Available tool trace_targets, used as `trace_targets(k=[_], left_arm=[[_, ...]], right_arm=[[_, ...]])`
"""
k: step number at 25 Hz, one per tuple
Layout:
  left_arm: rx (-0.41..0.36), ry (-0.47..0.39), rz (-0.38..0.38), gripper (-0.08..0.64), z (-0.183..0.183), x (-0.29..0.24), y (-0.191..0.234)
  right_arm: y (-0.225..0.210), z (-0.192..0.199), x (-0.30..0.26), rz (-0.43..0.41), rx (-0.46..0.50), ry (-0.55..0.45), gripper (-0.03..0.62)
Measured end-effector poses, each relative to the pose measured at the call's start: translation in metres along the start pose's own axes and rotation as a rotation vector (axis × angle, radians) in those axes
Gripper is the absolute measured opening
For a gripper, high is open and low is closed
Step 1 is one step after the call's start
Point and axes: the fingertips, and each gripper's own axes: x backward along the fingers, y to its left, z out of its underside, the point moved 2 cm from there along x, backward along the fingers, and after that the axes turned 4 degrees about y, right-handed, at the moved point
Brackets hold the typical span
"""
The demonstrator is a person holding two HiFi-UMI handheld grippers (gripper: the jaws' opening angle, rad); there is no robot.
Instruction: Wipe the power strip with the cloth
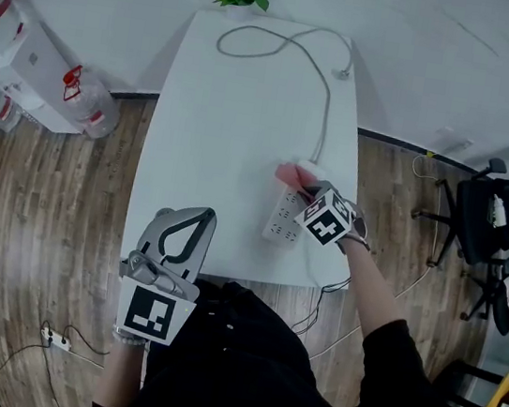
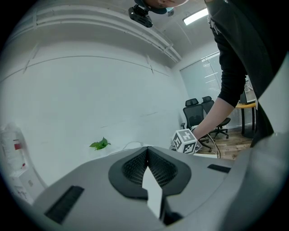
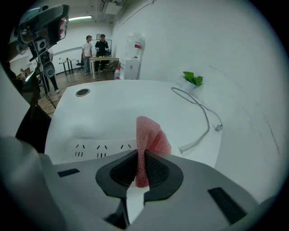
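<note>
My right tongs (image 3: pixel 142 164) pinch the pink cloth (image 3: pixel 151 135), its free end poking out over the cable end of the strip (image 1: pixel 285 220), which lies sockets up near the right edge of the desk (image 1: pixel 229 118). I cannot tell whether cloth and strip touch. My left tongs (image 2: pixel 146 158) are pressed together on nothing at the near left corner, well apart from the strip. The cable (image 1: pixel 324 104) runs to the far end. I judge the wipe is just starting; next the cloth must press down and draw along the sockets.

Left claw (image 2: pixel 146 151) closed; right claw (image 3: pixel 141 155) on cloth (image 3: pixel 151 134)
</note>
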Motion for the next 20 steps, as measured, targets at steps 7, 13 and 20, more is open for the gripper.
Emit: trace_targets(k=[7, 13, 20], left_arm=[[0.01, -0.014, 0.002, 0.014, -0.001, 0.0, 0.0], [0.005, -0.028, 0.01, 0.014, -0.003, 0.002, -0.002], [0.002, -0.035, 0.023, 0.014, -0.004, 0.004, -0.004]], right_arm=[[0.03, -0.002, 0.006, -0.039, 0.016, -0.019, 0.06], [0.058, -0.002, 0.012, -0.072, 0.018, -0.039, 0.06], [0.096, -0.007, 0.02, -0.125, 0.04, -0.062, 0.06]])
